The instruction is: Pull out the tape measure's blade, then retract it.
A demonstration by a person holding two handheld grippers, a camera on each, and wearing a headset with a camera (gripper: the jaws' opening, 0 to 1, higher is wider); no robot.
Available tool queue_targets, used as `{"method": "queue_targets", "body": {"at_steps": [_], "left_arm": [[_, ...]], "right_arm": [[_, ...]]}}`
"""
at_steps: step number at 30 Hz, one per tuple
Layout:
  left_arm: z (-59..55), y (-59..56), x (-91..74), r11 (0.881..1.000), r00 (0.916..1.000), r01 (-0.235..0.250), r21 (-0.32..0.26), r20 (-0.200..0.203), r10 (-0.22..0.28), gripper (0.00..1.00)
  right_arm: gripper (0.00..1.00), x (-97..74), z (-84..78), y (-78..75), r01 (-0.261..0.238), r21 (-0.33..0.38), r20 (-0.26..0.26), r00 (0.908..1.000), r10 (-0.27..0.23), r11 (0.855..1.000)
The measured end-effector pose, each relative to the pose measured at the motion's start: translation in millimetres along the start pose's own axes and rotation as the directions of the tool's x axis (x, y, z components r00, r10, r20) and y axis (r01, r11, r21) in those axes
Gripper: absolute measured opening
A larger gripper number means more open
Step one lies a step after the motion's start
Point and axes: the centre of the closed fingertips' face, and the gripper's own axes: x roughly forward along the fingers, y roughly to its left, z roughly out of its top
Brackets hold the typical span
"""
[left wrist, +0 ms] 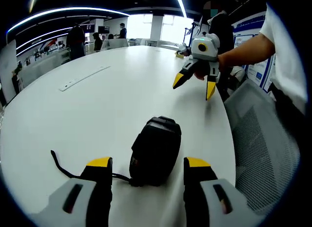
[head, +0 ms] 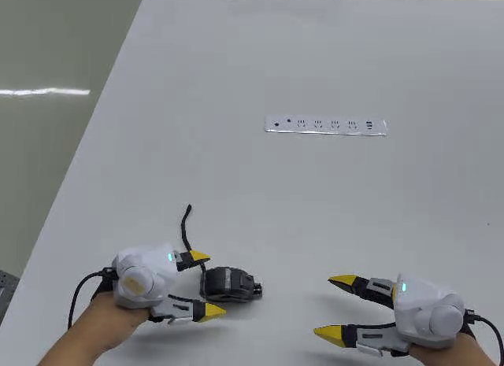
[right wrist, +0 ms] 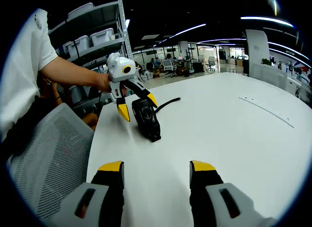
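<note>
Left tongs (left wrist: 148, 162) spread, flanking black tape measure (left wrist: 156, 146), thin strap (left wrist: 61, 164) trailing

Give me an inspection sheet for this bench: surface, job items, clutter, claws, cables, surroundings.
Surface: white table, socket strip set flush.
Job's things: black tape measure, blade in; its strap trails away.
Clutter: nothing seen.
Grippers: left claw open, jaws flanking the tape measure; right claw open, apart from it.
Cables: one black cable behind each claw.
Surroundings: mesh chair, shelving with bins, people far off.
</note>
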Motion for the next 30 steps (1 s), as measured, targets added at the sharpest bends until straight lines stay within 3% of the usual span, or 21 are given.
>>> {"method": "queue_targets", "body": {"at_steps": [30], "left_arm": [[2.8,-5.8,7.0,0.998,0.9985,0.055,0.008,0.003,-0.055,0.35]], "right_arm": [[0.53,2.0,-3.2,-0.5,-0.006,0.013,-0.006,1.0000,0.006,1.000]]}}
